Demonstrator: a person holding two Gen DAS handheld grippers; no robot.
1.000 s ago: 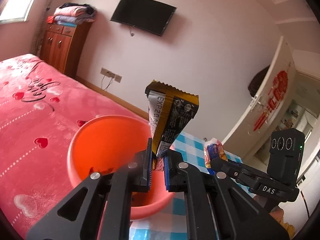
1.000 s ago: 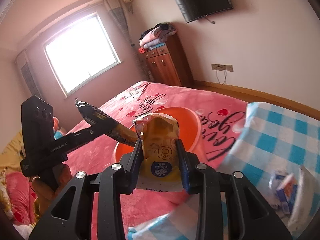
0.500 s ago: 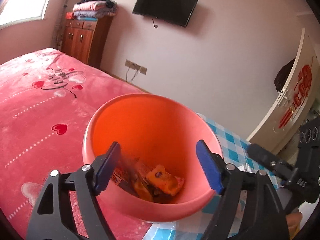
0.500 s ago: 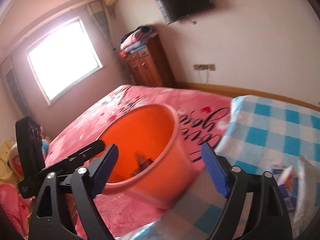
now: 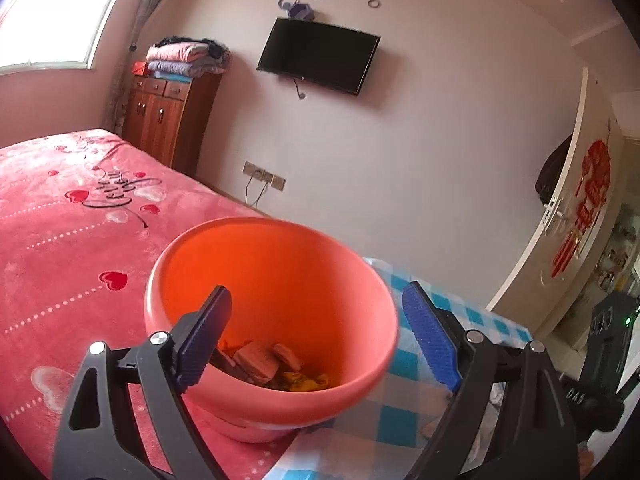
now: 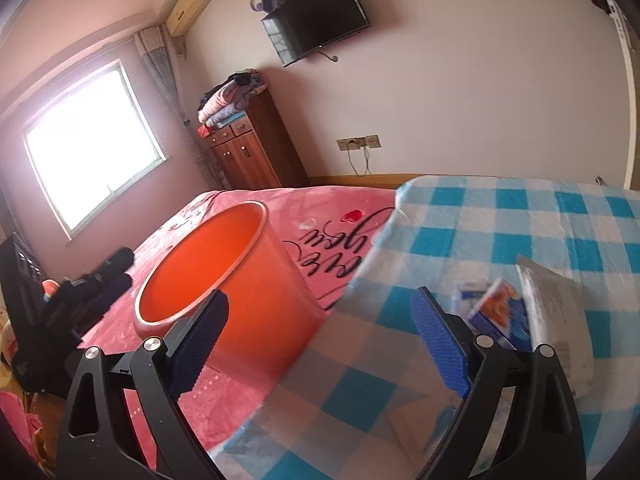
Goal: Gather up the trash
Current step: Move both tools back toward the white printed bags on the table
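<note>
Trash [image 5: 276,364] lies at the bottom of the orange bin [image 5: 360,280], which stands on the pink bedspread [image 5: 60,248] against the checked cloth's edge; in your left view the left gripper [image 5: 316,340] hangs over the bin, its jaws opening with nothing between them. In your right view the right gripper [image 6: 320,336] is spread wide and empty above the checked cloth [image 6: 520,232], the bin to its left and a small blue carton [image 6: 496,312] just beside its right finger.

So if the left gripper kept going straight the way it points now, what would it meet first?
Probably the orange bucket: the opening left gripper, nothing between its jaws, aims into its mouth, towards the wrappers inside.
</note>
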